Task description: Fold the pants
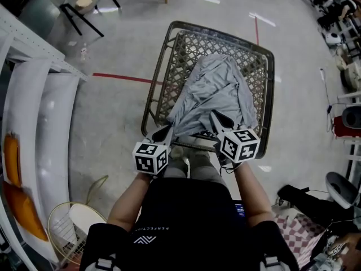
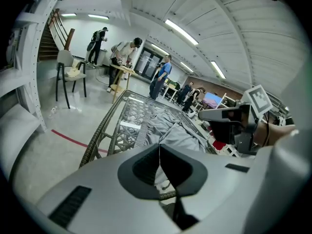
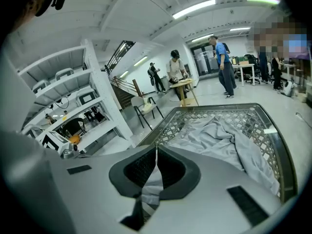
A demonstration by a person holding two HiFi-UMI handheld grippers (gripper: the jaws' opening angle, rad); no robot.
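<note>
Grey pants (image 1: 214, 89) lie crumpled on a lattice-topped wicker table (image 1: 155, 83). Their near edge is drawn toward the person between my two grippers. My left gripper (image 1: 165, 131) sits at the table's near left corner, its jaws shut on the pants' near-left edge. My right gripper (image 1: 217, 119) is a little to the right, shut on the near-right edge. In the left gripper view the jaws (image 2: 159, 147) meet, with pale cloth (image 2: 180, 130) beyond and below them. In the right gripper view the jaws (image 3: 156, 150) meet, and grey fabric (image 3: 219, 135) hangs under the tips.
White shelving (image 1: 34, 95) runs along the left. A chair (image 1: 84, 7) stands at the far left, and red tape (image 1: 121, 78) marks the floor. A round wire item (image 1: 70, 224) and a checked cloth (image 1: 299, 230) lie beside the person. Several people (image 2: 161, 77) stand beyond the table.
</note>
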